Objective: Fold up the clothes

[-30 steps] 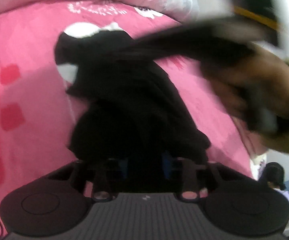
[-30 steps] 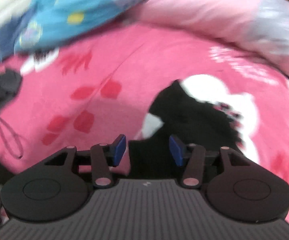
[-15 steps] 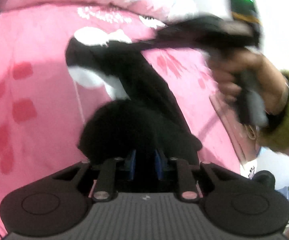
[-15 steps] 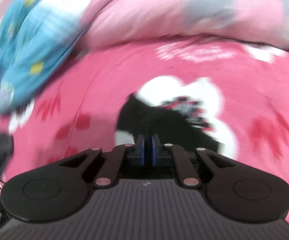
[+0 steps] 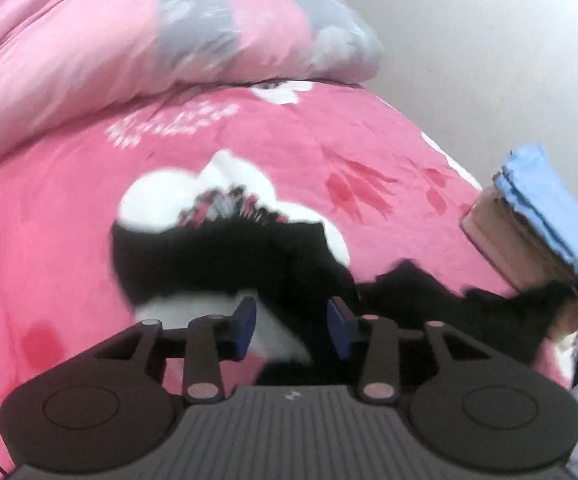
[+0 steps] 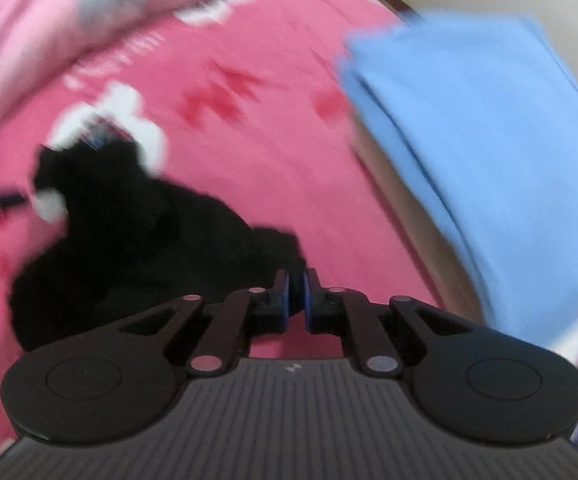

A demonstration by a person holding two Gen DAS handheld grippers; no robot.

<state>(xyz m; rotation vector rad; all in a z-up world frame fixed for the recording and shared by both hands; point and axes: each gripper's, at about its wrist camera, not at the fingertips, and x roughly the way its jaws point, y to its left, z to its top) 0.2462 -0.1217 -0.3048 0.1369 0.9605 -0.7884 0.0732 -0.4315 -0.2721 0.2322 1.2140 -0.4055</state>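
The black garment (image 5: 225, 264) is lying bunched on the pink bedcover (image 5: 69, 208), near its middle, with one part reaching out to the right toward the blue folded stack (image 5: 545, 204) at the bed edge. The left gripper (image 5: 291, 322) is hovering low over the near part of the cloth with its jaws standing apart, and nothing is sitting between them. The right gripper (image 6: 295, 292) is showing its jaws pressed together, and a dark edge of the garment (image 6: 129, 240) seems to be pinched there, though the blur is making this not fully sure.

The cloth is looking crumpled, not flat, so I am judging that the spreading or folding is in progress. To do this well, the right side should be holding its edge firmly and pulling gently outward, so the fabric is opening without dragging the bedcover. The left jaws should be coming down on a single clear edge, not on a thick bundle. Both views are blurring, so slower motion would be helping the grip to land exactly.
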